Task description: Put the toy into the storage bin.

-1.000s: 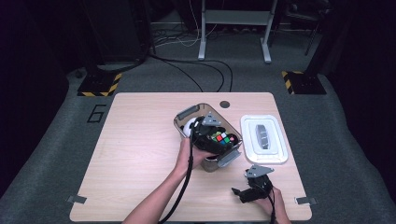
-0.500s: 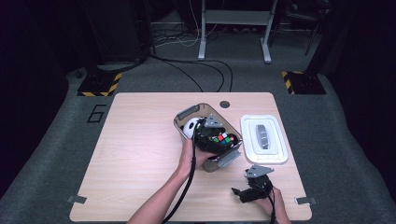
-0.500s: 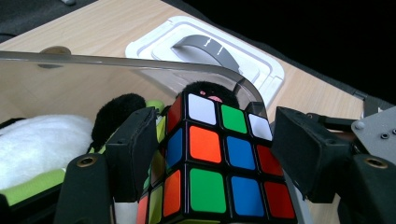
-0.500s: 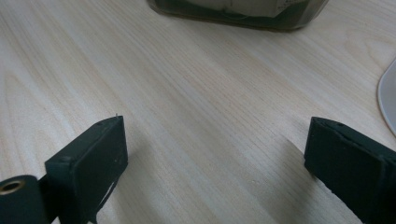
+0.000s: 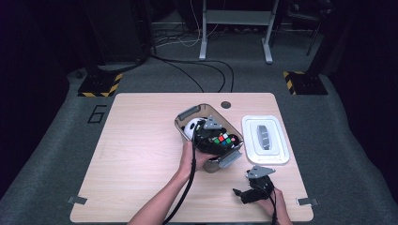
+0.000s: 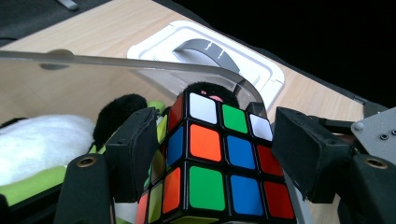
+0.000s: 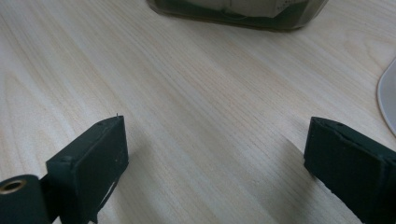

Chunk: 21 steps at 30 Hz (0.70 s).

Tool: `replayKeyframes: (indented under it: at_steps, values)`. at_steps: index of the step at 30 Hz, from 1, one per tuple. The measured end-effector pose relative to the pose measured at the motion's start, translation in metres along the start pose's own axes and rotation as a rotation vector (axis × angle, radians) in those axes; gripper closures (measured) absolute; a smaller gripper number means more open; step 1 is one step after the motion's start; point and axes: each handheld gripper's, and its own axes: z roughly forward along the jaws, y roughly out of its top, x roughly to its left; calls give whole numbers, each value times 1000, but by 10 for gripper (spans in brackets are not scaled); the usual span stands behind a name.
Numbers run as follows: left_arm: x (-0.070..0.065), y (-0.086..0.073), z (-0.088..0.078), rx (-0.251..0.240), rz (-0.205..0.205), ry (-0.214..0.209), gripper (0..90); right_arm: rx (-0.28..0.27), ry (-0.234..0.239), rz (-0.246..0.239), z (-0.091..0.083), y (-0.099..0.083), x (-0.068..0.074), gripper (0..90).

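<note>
left gripper (image 5: 224, 140) sits over the clear plastic storage bin (image 5: 187, 114) mid-table, its black jaws either side of a multicoloured puzzle cube (image 6: 212, 161). the jaws have just been closing, with the cube between them. in the left gripper view the left pad (image 6: 133, 151) lies against the cube's side; the right pad (image 6: 306, 156) looks just off the face, so i cannot tell whether the grip is firm. the cube sits at the bin's near corner, partly above the rim, resting on a white-and-black plush toy with green trim (image 6: 44, 140) packed in the bin. judgement: the soft toy props the cube high, which leaves its flat sides free for a side-on pinch.

right gripper (image 5: 246, 191) rests low at the table's near right edge, jaws wide apart with nothing between them, bare light wooden tabletop (image 7: 196, 116) under them. judgement: parked clear of the left hand's work.

white rectangular lid with a grey handle (image 5: 264, 138) lies flat just right of the bin, handle up, likely set there so the bin stays open and the lid is at hand.

count: one bin, one lid, one cube, one plush toy that i can make out, two grippers.
</note>
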Motion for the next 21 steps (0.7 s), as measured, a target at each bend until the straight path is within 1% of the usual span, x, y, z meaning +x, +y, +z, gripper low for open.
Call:
replayKeyframes:
  at_steps: [2, 5, 7, 9, 11, 14, 16, 19, 21]
  values:
    - [0, 1, -5, -9, -3, 7, 248, 0, 0, 0, 0, 0, 0, 58]
    - [2, 0, -15, -26, -10, 26, 204, 0, 0, 1, 0, 0, 0, 59]
    - [5, -2, -23, -34, -13, 42, 190, -1, -1, 0, 0, 0, 0, 60]
    - [10, -6, -32, -32, -22, 57, 177, 0, -1, 0, 0, 0, 0, 62]
    - [15, -12, -40, -40, -50, 67, 172, -3, -7, 3, 0, 0, -1, 69]
    - [23, -22, -51, -34, -63, 90, 161, -3, -13, 10, 0, 0, 0, 70]
    - [30, -29, -59, -42, -77, 106, 157, -3, -14, 10, 0, 0, -1, 70]
    - [39, -41, -70, -56, -110, 125, 152, -4, -15, 11, 0, 0, -1, 69]
    - [46, -48, -77, -55, -117, 141, 151, -3, -16, 12, 0, 0, 0, 69]
